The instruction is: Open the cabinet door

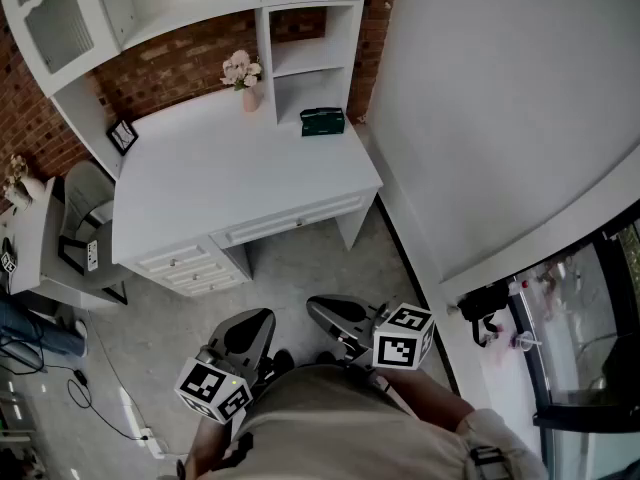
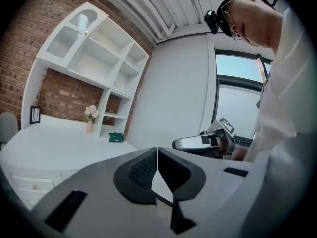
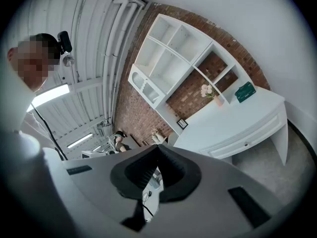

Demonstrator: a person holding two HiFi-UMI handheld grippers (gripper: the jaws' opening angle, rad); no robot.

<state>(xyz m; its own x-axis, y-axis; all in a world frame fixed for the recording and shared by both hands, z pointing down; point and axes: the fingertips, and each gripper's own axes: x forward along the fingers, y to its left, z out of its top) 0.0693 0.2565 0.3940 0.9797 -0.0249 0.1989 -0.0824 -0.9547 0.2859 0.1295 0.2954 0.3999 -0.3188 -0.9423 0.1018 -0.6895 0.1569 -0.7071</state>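
Observation:
The cabinet door (image 1: 55,18), white with an arched glass pane, is closed at the top left of the white hutch above the desk (image 1: 230,168). It also shows in the left gripper view (image 2: 81,21) and in the right gripper view (image 3: 143,86). Both grippers hang low in front of the person's body, well short of the desk and far from the door. My left gripper (image 1: 262,315) is shut with nothing between its jaws (image 2: 157,150). My right gripper (image 1: 315,305) is likewise shut and empty (image 3: 157,148). From the left gripper view, the right gripper (image 2: 198,143) appears off to the right.
On the desk stand a pink flower vase (image 1: 243,73), a green box (image 1: 322,120) and a small picture frame (image 1: 123,135). Drawers (image 1: 185,263) sit under the desk's left side. A grey chair (image 1: 85,208) is to the left, a white wall (image 1: 480,118) to the right.

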